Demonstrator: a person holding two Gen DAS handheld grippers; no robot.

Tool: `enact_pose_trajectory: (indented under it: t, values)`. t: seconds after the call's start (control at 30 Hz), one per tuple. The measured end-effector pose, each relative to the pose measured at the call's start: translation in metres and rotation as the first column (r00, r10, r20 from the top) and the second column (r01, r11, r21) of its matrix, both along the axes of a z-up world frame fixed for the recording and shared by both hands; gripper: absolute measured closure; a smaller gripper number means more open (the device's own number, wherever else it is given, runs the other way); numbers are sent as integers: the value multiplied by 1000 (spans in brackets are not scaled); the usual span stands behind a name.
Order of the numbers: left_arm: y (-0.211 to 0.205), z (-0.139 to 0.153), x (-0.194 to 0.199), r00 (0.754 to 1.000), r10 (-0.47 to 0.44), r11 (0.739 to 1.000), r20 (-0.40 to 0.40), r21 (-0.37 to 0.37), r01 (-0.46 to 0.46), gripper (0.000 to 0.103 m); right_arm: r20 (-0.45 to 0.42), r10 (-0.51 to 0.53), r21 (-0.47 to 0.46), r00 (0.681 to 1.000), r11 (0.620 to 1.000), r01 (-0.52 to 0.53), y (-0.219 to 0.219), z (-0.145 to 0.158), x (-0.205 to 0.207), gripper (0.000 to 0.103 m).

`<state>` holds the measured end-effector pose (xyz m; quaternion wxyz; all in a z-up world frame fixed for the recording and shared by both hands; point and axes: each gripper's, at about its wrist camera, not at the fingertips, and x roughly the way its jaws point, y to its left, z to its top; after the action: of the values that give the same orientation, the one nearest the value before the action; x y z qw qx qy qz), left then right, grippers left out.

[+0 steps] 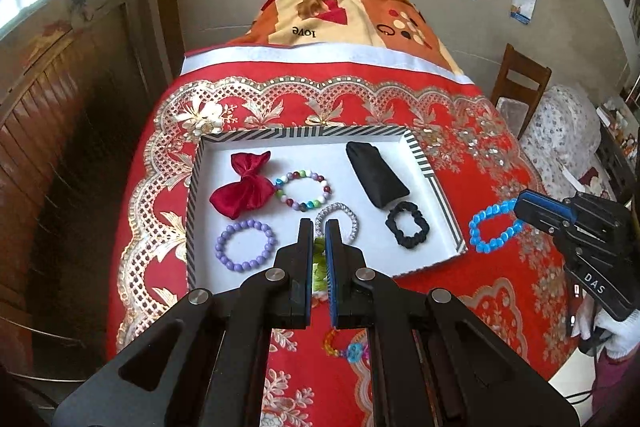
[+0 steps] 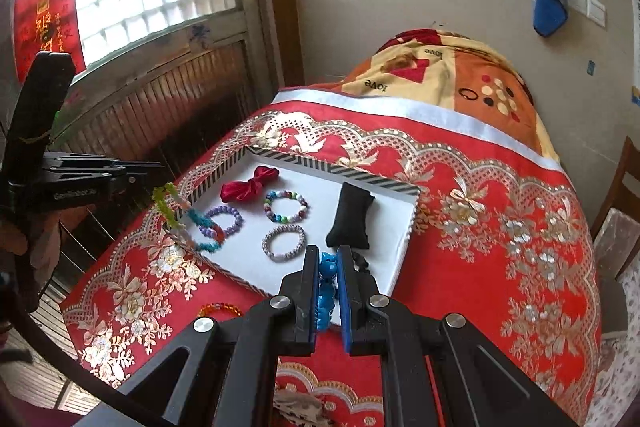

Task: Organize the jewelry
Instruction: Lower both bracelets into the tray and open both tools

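A white tray with a striped rim (image 1: 304, 133) (image 2: 360, 179) lies on the red tablecloth. It holds a red bow (image 1: 244, 187), a multicoloured bead bracelet (image 1: 304, 190), a purple bracelet (image 1: 245, 245), a silver bracelet (image 1: 338, 221), a black pouch (image 1: 376, 173) and a black scrunchie (image 1: 407, 230). My left gripper (image 1: 319, 227) (image 2: 156, 183) is shut on a mixed-colour bead strand (image 1: 319, 259) (image 2: 188, 223) that hangs above the tray's near-left corner. Past the tray's right edge, my right gripper (image 2: 329, 251) (image 1: 520, 205) is shut on a blue bead bracelet (image 1: 494, 231) (image 2: 326, 291).
An amber bead bracelet (image 2: 220, 308) lies on the cloth in front of the tray. A patterned blanket (image 1: 352, 11) is heaped behind the table against the wall. A wooden chair (image 1: 520, 83) stands to the right, and wooden panelling (image 1: 60, 115) runs along the left.
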<state>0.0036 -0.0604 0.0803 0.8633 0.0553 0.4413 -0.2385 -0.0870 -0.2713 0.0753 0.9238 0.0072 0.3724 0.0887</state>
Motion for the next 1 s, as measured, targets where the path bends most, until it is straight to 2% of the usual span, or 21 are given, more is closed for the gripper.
enact_pose_trajectory:
  t: [0.4,0.7,1.0]
  values:
    - [-13,-18,27,999,38,999,-13,31,-38,99,-29,57,6,998,998,-57,10,-5,40,95]
    - [-23,-35,49,997,54,998,-50,38,-52,99,-73,99,26,992,995,-97,20,-19,77,95]
    - [-27,-56,73,990,92,996,-107,21,-90,99,-148,154,65,977,987,-146,35,-44,133,95]
